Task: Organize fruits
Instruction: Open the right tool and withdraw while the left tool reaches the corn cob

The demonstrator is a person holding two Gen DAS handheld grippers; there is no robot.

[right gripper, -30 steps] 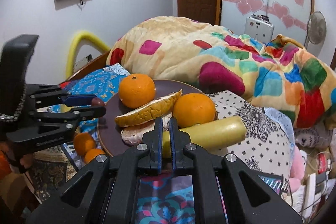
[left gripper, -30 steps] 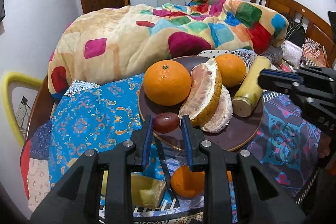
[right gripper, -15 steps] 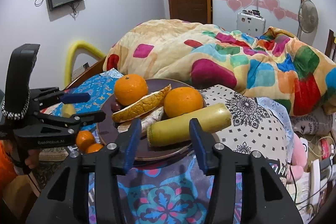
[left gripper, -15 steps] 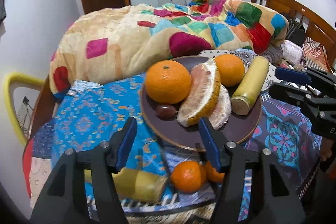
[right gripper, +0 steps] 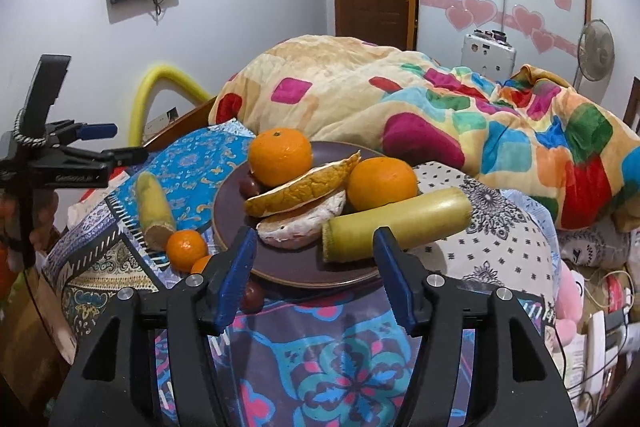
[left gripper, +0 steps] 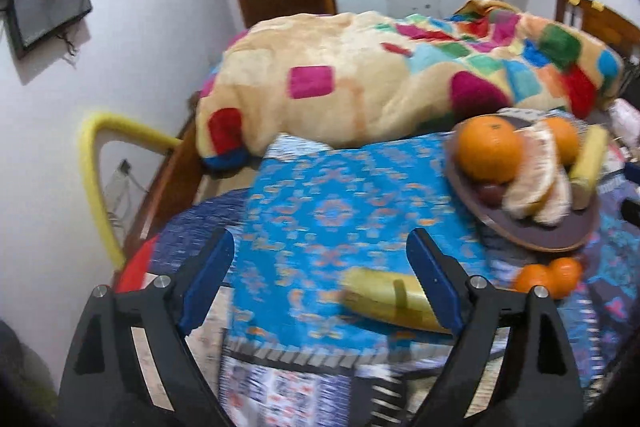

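On the bed, over the blue patterned cloth (left gripper: pixel 320 211), my left gripper (left gripper: pixel 320 279) hung with jaws wide and nothing between them. Left view was motion-blurred. Right gripper (right gripper: pixel 316 279) also stood wide apart and empty, aimed at the brown plate (right gripper: pixel 320 273).

Plate held a big orange (right gripper: pixel 280 157), a second orange (right gripper: pixel 382 183), pomelo wedges (right gripper: pixel 302 201), a dark grape (right gripper: pixel 249 187) and one sugarcane piece (right gripper: pixel 396 223) lying across the near rim.

Off the plate: a second sugarcane piece (left gripper: pixel 386 297), two small tangerines (left gripper: pixel 548 277) just beside the plate edge, and another dark grape (right gripper: pixel 252 297) on the cloth behind my right gripper's left finger.

Key relation: that loose cane lay low and to the right of my left jaws' centre, its far end partly behind the right finger (left gripper: pixel 430 275). Long axis ran roughly left-right across the view, slightly tilted, so about along the jaw opening, not across it. Left gripper was clearly nearer; right one sat on the plate's other side.

My read: grabbing it with the left would need a shift right and a wrist turn so the fingers straddle the cane's short width. Risk of rolling on the soft cloth.
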